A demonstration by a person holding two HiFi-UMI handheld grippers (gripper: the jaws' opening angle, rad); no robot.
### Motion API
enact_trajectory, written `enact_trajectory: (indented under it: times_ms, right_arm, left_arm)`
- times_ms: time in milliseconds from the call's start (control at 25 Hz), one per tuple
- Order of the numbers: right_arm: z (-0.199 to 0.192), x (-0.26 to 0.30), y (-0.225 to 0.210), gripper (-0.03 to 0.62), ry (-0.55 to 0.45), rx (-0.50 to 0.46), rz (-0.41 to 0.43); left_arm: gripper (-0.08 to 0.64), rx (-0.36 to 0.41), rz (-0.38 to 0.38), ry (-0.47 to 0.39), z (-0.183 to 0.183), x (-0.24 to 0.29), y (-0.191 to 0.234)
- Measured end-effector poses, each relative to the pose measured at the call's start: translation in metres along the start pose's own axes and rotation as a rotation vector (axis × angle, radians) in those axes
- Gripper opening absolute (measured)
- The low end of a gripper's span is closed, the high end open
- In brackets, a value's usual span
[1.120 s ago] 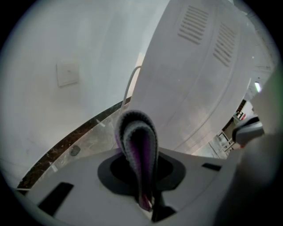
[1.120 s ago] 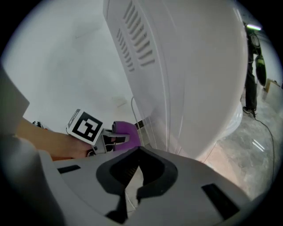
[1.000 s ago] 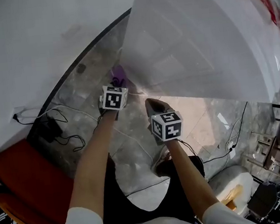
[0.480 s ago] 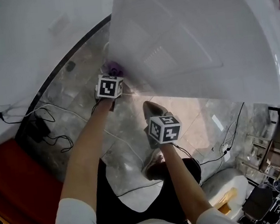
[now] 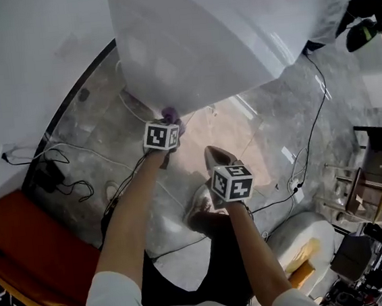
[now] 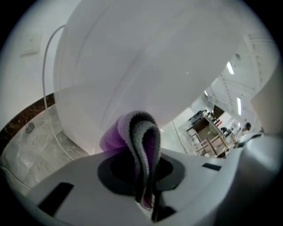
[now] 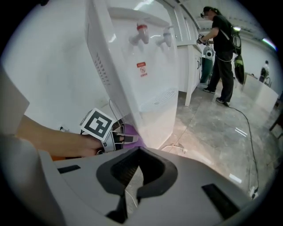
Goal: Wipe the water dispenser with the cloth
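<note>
**A:** Where's the cloth (image 6: 140, 145)?

**B:** It's pinched in the left claw (image 5: 167, 123), whose jaws are closed on its fold. The purple-and-grey loop sticks out ahead of the tips and sits against the water dispenser (image 7: 137, 66), low down at the vertical corner edge near the base.

**A:** And the other one?

**B:** The right claw (image 5: 213, 155) has its jaws together with nothing between them. It hangs back, nearer the person than the left claw, and is clear of the cabinet.

**A:** Is there room to move?

**B:** It's tight to the left of the left claw, where the wall (image 5: 26, 71) runs close beside the dispenser. Above the claw the white side panel runs up bare. To its right the floor (image 7: 212, 128) lies open, apart from a white cable (image 7: 174, 148) at the dispenser's foot. A person (image 7: 221, 53) stands well beyond the dispenser.
</note>
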State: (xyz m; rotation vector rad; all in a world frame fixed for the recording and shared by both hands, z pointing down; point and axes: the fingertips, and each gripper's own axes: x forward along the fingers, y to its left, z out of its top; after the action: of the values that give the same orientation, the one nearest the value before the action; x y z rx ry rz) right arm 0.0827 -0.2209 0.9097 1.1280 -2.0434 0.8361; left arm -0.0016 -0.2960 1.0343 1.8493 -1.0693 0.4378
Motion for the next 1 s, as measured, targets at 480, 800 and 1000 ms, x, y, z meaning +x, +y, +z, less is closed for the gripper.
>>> enact_trajectory:
  times_ms: [480, 800, 1000]
  right_arm:
    - [0.035, -0.179, -0.004, 0.008, 0.154, 0.031, -0.118]
    - [0.168, -0.304, 0.013, 0.008, -0.099, -0.011, -0.122]
    - [0.245, -0.375, 0.011, 0.009, -0.286, -0.026, -0.150]
  left_arm:
    - [0.054, 0.036, 0.166, 0.000, 0.042, -0.192, -0.079]
    - [0.054, 0.114, 0.172, -0.210, 0.131, -0.355, -0.161]
    - [0.054, 0.254, 0.164, -0.387, 0.203, -0.446, -0.229]
